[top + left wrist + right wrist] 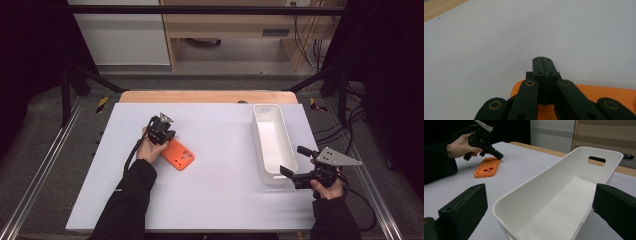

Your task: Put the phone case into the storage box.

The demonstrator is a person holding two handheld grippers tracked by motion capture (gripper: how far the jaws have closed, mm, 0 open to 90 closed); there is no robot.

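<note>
An orange phone case (179, 156) lies flat on the white table, left of centre. My left gripper (168, 136) is shut, with its tip resting at the case's far end. In the left gripper view the jaws press together with nothing between them (542, 60), and the orange case (599, 93) shows beneath them. In the right gripper view, the left gripper (499, 157) touches the edge of the case (486, 167). My right gripper (294, 161) is open wide at the near end of a white bin (272, 142). Its jaws stand on either side of the bin's near corner (540, 205).
The long, empty white bin (564, 195) has a handle slot in its far wall. The white table mat (220, 190) lies on a wooden top whose edge shows at the back. Metal frame rails run along both sides.
</note>
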